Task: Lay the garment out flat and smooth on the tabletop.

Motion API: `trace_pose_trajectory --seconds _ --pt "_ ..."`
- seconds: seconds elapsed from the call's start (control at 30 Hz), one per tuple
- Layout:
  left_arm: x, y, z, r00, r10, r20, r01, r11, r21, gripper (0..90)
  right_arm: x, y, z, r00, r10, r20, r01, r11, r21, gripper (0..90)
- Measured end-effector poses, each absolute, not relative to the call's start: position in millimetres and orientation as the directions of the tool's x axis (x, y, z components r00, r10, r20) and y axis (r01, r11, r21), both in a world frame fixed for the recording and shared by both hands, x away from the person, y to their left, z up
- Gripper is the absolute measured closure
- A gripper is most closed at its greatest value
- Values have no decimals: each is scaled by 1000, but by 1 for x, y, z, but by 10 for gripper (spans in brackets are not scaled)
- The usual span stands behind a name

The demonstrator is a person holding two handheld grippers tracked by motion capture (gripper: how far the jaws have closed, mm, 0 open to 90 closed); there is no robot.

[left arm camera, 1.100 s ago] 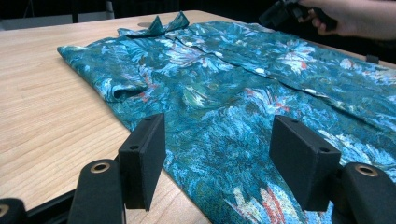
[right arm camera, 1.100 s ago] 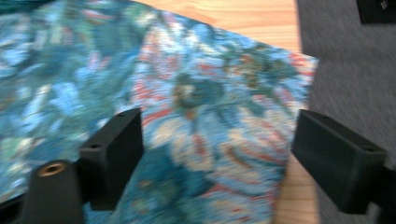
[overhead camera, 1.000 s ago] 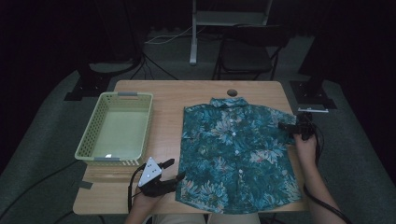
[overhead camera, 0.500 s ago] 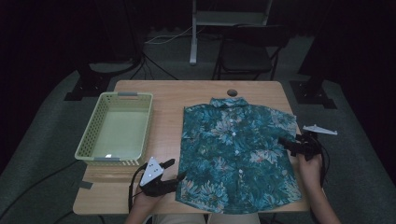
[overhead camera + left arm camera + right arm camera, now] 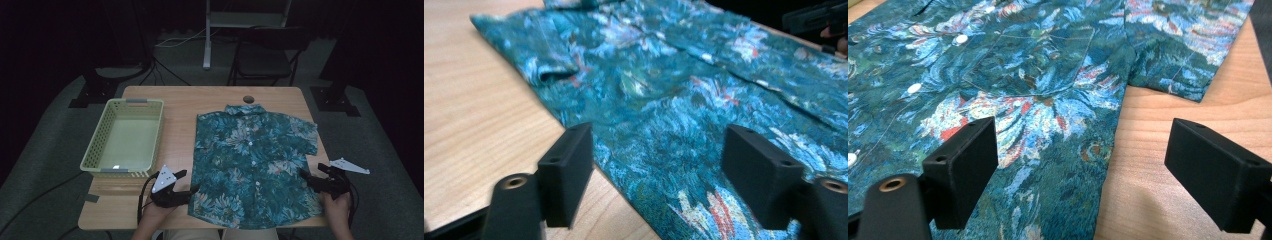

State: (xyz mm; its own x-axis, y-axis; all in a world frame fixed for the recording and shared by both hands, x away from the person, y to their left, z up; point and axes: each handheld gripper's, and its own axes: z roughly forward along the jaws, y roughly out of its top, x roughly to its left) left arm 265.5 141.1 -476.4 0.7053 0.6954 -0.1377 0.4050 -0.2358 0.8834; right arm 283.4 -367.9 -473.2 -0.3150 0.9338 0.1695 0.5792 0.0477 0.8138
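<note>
High view: we poise 2 parted grippers, left gripper [image 5: 192, 189] just widened and right gripper [image 5: 303, 176] (both empty), astride the shirt [image 5: 252, 162] hem corners, likely to fold.

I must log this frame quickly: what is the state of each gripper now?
Left gripper: open, jaws just widened, astride the shirt's edge, gripping nothing.
Right gripper: open, holding nothing, over the shirt's other side edge.
</note>
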Motion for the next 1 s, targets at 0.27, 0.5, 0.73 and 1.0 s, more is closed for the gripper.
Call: trace_pose_trajectory --seconds 0.27,0.5,0.73,1.0 --pt "292 119 -453 714 696 -77 357 -267 895 129 280 -367 -475 -318 932 172 560 39 828 133" --pt "340 97 -421 675 736 -56 341 -244 908 132 277 -372 -475 -316 927 203 545 2 838 133" --pt "395 68 -411 648 762 -25 360 -277 891 141 275 -373 -475 -324 923 206 537 1 843 133" --pt "448 48 -427 566 824 -17 466 -302 832 194 275 -374 -475 -329 921 209 528 -4 849 133"
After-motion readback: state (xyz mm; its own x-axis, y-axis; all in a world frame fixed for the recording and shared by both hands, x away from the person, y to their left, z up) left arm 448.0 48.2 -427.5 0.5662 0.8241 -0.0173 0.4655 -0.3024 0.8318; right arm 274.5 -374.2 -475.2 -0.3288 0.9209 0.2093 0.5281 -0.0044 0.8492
